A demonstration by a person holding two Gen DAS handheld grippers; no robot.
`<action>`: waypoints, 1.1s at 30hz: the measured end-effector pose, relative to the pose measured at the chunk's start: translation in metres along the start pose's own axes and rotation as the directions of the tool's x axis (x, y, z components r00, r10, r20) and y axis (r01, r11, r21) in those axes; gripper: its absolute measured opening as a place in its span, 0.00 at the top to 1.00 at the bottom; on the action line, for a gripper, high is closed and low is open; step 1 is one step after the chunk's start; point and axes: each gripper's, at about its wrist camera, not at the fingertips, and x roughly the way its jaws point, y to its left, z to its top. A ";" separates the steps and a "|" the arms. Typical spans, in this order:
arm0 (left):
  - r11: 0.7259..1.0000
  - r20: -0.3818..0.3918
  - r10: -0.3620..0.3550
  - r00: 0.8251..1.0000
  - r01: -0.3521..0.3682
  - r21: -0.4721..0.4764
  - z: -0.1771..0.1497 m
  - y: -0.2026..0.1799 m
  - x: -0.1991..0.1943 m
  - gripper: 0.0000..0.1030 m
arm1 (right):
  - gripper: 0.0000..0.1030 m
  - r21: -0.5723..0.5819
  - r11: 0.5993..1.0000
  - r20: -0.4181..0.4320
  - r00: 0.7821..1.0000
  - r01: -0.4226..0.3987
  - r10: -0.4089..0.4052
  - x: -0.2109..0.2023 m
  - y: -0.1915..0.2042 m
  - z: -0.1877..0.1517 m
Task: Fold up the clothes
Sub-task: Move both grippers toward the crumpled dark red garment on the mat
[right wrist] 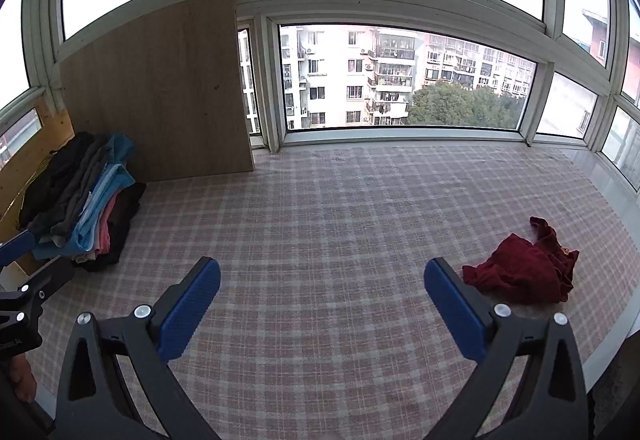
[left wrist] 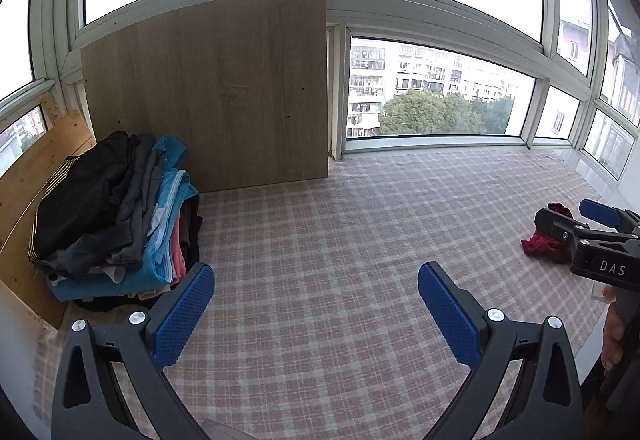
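A crumpled dark red garment (right wrist: 524, 272) lies on the checked cloth at the right; in the left wrist view it (left wrist: 540, 244) is partly hidden behind my right gripper. A stack of folded clothes (left wrist: 116, 216) in black, grey, blue and pink sits at the far left, and also shows in the right wrist view (right wrist: 84, 204). My left gripper (left wrist: 316, 284) is open and empty above the cloth, just right of the stack. My right gripper (right wrist: 322, 280) is open and empty, with its right pad (right wrist: 452, 304) just left of the red garment.
The pink checked cloth (right wrist: 320, 208) covers the platform. A wooden board (left wrist: 224, 88) leans against the window behind the stack, and a plywood panel (left wrist: 24, 184) stands to the left. Windows (right wrist: 400, 76) line the far side. The platform edge (right wrist: 616, 336) runs along the right.
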 end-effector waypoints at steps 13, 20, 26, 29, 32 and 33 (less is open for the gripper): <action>1.000 -0.013 -0.009 1.000 0.009 0.018 0.003 -0.014 -0.003 0.00 | 0.00 0.033 0.999 -0.018 1.000 0.014 -0.014 -0.004 -0.015 -0.006; 0.999 -0.020 -0.016 1.000 0.017 0.028 0.004 -0.025 0.001 0.00 | 0.00 0.054 0.998 -0.027 0.999 0.020 -0.019 -0.003 -0.029 -0.006; 0.999 -0.015 -0.009 1.000 0.009 0.040 0.007 -0.034 0.000 0.01 | 0.00 0.068 0.998 -0.017 1.000 0.020 -0.019 -0.006 -0.044 -0.006; 0.999 -0.008 -0.008 1.000 0.009 0.046 0.010 -0.041 -0.001 0.01 | 0.00 0.071 0.997 -0.013 1.000 0.027 -0.027 -0.008 -0.053 -0.007; 0.999 -0.004 -0.018 1.000 0.018 0.049 0.012 -0.049 -0.001 0.00 | 0.00 0.078 0.996 -0.012 0.999 0.035 -0.034 -0.009 -0.062 -0.008; 0.998 -0.003 -0.021 1.000 0.021 0.052 0.013 -0.053 -0.001 0.01 | 0.00 0.081 0.996 -0.011 0.999 0.038 -0.037 -0.009 -0.065 -0.009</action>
